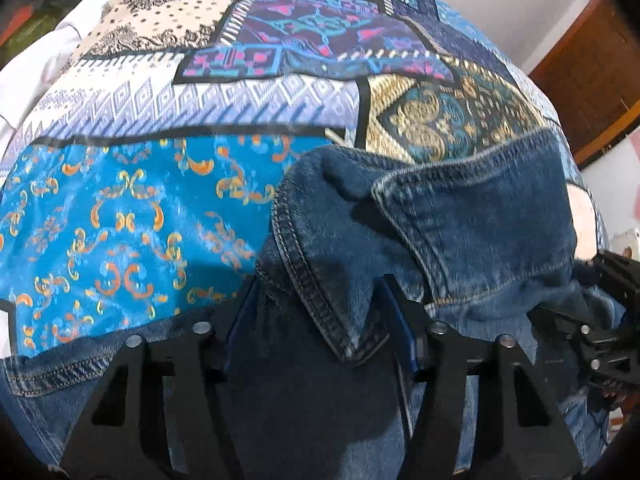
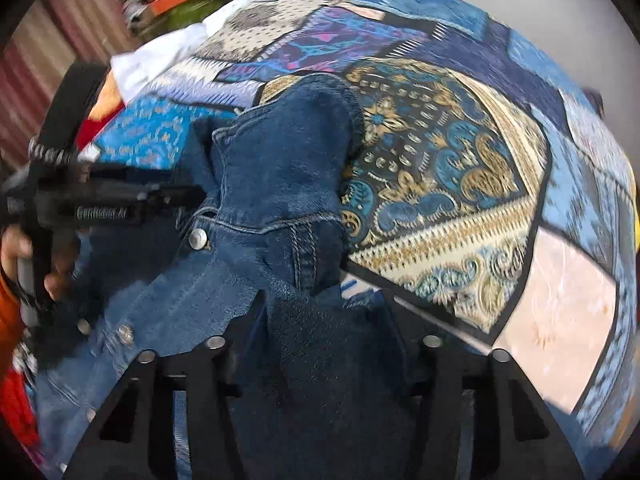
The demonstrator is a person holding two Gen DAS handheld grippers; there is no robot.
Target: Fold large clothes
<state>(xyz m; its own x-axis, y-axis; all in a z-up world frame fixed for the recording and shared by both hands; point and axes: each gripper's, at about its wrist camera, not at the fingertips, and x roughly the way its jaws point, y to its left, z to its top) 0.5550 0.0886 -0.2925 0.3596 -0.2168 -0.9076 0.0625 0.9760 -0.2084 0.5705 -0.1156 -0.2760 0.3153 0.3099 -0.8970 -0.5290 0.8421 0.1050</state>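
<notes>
A blue denim jacket [image 1: 460,232] lies rumpled on a patchwork bedspread [image 1: 160,220]. In the left wrist view its collar runs down between the fingers of my left gripper [image 1: 320,312]. The jaws stand apart and the cloth lies loose between them. In the right wrist view the jacket [image 2: 280,168] shows metal buttons [image 2: 198,238], and a dark mound of denim fills the gap of my right gripper [image 2: 326,316], whose jaws also stand apart. The left tool's black frame [image 2: 100,200] is at the left, held by a hand [image 2: 16,248].
The bedspread [image 2: 440,180] stretches away ahead and to the right. A white cloth [image 2: 160,56] lies at its far left edge, with green and orange things [image 2: 180,4] behind it. Red cloth [image 2: 16,408] lies at the lower left. A wooden door [image 1: 580,72] stands at the right.
</notes>
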